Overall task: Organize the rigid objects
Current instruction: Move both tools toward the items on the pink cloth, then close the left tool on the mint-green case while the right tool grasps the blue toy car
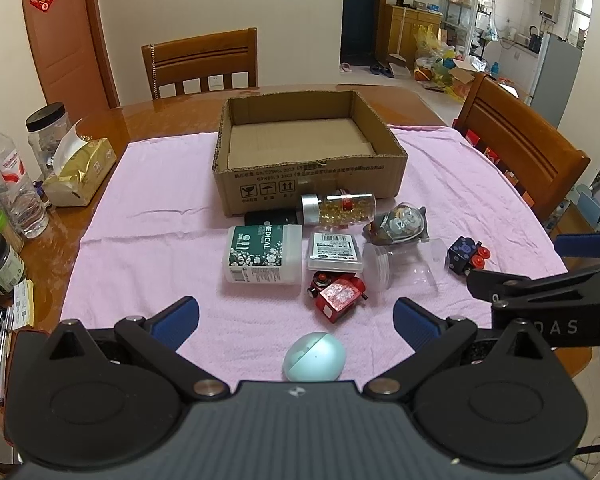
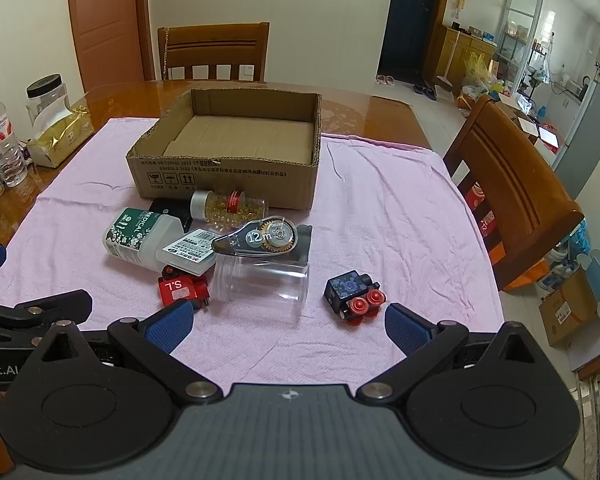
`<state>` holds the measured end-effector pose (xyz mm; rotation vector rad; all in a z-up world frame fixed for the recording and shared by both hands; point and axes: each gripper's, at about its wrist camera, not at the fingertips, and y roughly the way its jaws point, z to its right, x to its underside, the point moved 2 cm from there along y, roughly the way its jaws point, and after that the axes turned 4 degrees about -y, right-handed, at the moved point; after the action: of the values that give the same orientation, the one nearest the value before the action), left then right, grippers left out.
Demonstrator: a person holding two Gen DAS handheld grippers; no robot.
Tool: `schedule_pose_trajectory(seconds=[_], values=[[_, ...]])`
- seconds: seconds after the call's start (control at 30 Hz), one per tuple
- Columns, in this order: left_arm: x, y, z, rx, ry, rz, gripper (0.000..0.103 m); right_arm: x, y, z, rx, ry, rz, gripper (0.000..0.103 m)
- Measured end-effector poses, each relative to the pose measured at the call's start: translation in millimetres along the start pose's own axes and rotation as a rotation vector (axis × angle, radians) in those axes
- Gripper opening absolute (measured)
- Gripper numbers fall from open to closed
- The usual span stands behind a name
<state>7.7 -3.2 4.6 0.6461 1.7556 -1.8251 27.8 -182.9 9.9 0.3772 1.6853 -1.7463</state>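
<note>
Nothing sorted yet: box (image 1: 308, 168) on the desk's pink cloth (image 1: 160, 200) is empty. Left gripper (image 1: 296, 320) spread, nothing held, egg case (image 1: 314, 357) just ahead. Pile before box: medical bottle (image 1: 264, 255), capsule jar (image 1: 340, 209), red toy (image 1: 338, 294), blue toy (image 2: 352, 290). Right gripper (image 2: 288, 324) spread, empty, near blue toy.

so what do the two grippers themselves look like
Both match. The left gripper and right gripper each have a grey ribbed body with a small star-like mark, black linkage arms with silver rivets and round black discs, and two fingers tipped with ridged blue pads. White lettering runs along the black side bars, cut off at the frame edges. A dark cable shows near the left one's lower right.
</note>
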Motion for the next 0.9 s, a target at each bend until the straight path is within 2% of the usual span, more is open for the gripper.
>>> schedule_pose_trajectory(seconds=[0.47, 0.9], values=[[4, 3, -1, 0.025, 0.021, 0.013, 0.102, 1, 4, -1, -0.01, -0.023, 0.006, 0.103], [28, 22, -2, 0.049, 0.054, 0.001, 0.102, 20, 18, -5, -0.053, -0.073, 0.021, 0.103]])
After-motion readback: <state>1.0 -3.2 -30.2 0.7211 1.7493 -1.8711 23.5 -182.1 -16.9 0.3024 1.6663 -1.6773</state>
